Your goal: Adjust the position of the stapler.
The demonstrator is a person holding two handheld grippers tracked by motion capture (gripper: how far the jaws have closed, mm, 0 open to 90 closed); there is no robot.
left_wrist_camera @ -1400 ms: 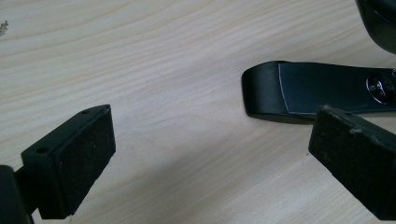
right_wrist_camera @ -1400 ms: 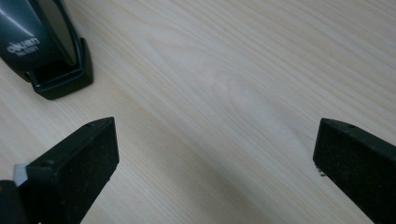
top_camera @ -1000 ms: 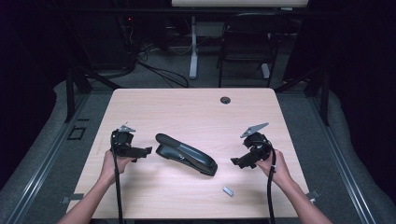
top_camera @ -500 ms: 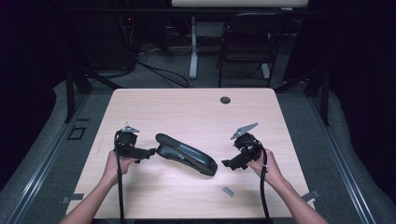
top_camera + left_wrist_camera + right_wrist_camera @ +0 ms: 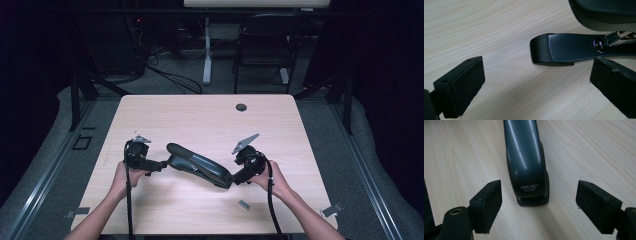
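A long black stapler (image 5: 200, 167) lies slantwise on the wooden table (image 5: 210, 125), and its rear end reads "deli" (image 5: 529, 187). My left gripper (image 5: 162, 164) is at the stapler's left end with its jaws open. The stapler's flat base tip (image 5: 554, 50) lies just ahead of the left gripper (image 5: 536, 85), close to the right pad (image 5: 614, 87). My right gripper (image 5: 237, 177) is at the stapler's right end. Its jaws have just been closing and stand open. In the right gripper view (image 5: 540, 197) the stapler's end sits between the pads (image 5: 487, 205), with a gap on each side.
A small silver piece (image 5: 244, 204) lies on the table near the front edge, right of centre. A round cable hole (image 5: 241, 107) is at the table's far side. Metal clips (image 5: 330, 210) sit at the front corners. A chair (image 5: 265, 50) stands beyond the table.
My right gripper has moved left up to the stapler's right end, and its jaws have narrowed. The left gripper and the stapler have stayed in place.
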